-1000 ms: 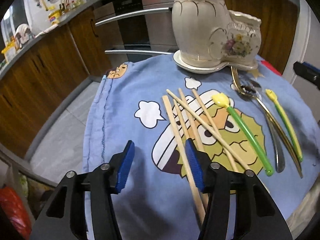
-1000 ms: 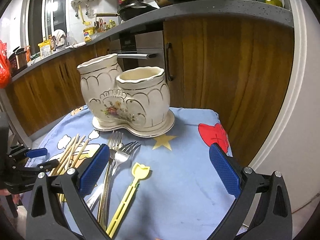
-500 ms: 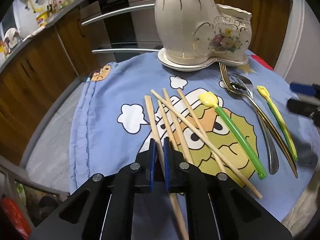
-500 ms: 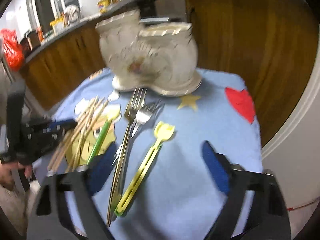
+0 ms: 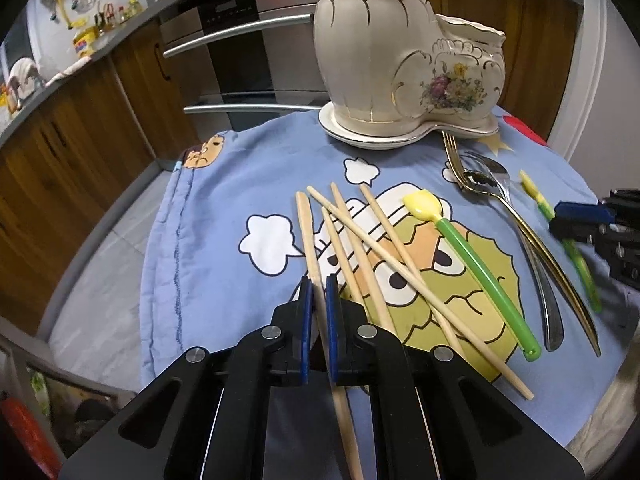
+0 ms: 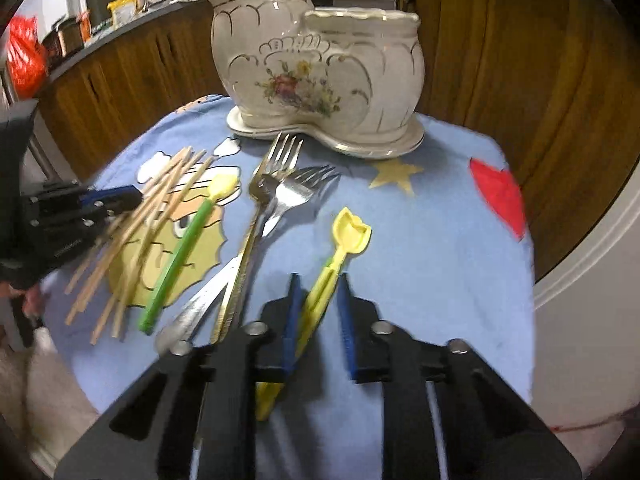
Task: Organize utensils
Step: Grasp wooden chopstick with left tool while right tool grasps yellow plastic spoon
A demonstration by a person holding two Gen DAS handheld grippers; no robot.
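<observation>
The left claw [image 5: 316,296] is clamped on the leftmost wooden chopstick [image 5: 310,236], its blue pads pressed to either side of the stick near its lower half, while that stick lies on the blue cartoon cloth [image 5: 208,240] covering the desk. Four more chopsticks [image 5: 372,248] lie just beside it, fanned and crossing one another over the printed yellow face. To their right lies a green-handled spoon [image 5: 480,272] with a yellow tulip-shaped head, then a silver fork [image 6: 296,192] and a gold fork [image 6: 260,208] side by side, their tines towards the holder. The right claw [image 6: 318,300] has just been closing around the yellow-green spoon [image 6: 336,256], whose handle runs between the blue pads; it sits against the left pad, and a gap shows at the right pad, so the grip is not yet firm. The spoon's yellow head points away from the claw towards the cream ceramic utensil holder [image 6: 320,72], a two-pot piece with gold trim and a flower motif, standing upright at the far side of the cloth, well apart from both claws
</observation>
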